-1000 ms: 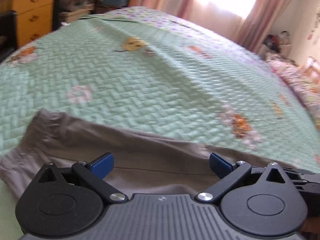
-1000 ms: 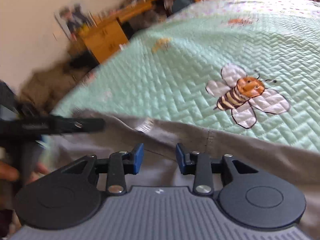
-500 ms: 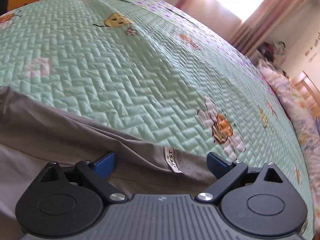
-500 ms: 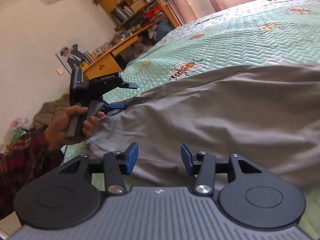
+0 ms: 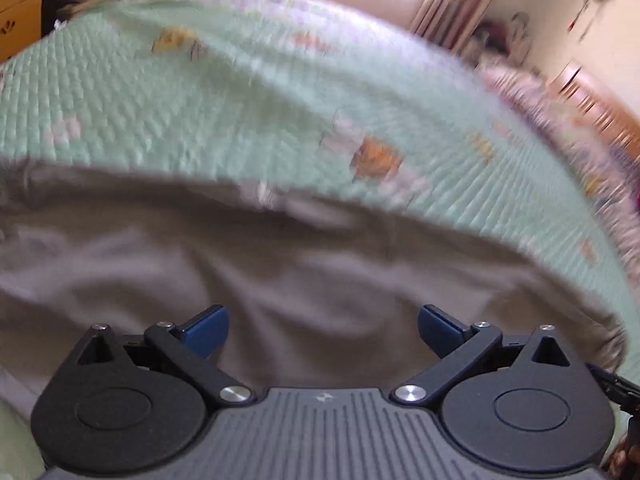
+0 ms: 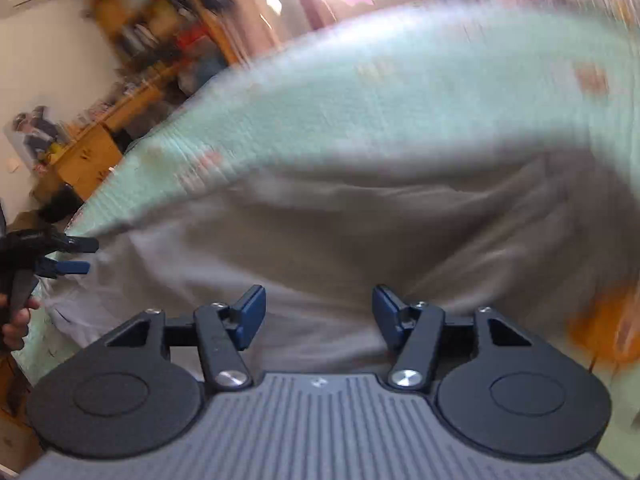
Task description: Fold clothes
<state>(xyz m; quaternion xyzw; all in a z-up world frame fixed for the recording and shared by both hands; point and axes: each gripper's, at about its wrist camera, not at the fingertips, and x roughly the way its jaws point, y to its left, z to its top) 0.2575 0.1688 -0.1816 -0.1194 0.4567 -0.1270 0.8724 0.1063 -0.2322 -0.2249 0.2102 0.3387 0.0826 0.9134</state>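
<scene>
Your left gripper: jaws wide apart, empty, over crumpled grey cloth garment on mint quilted bedspread. Right gripper: jaws just been opening, nothing between, pics blurred.

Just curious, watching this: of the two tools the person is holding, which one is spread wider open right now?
The left tool: its blue pads stand far apart over the grey garment. The right tool has just been opening but shows a narrower gap, nothing pinched.

Open green quilt beyond grey garment
</scene>
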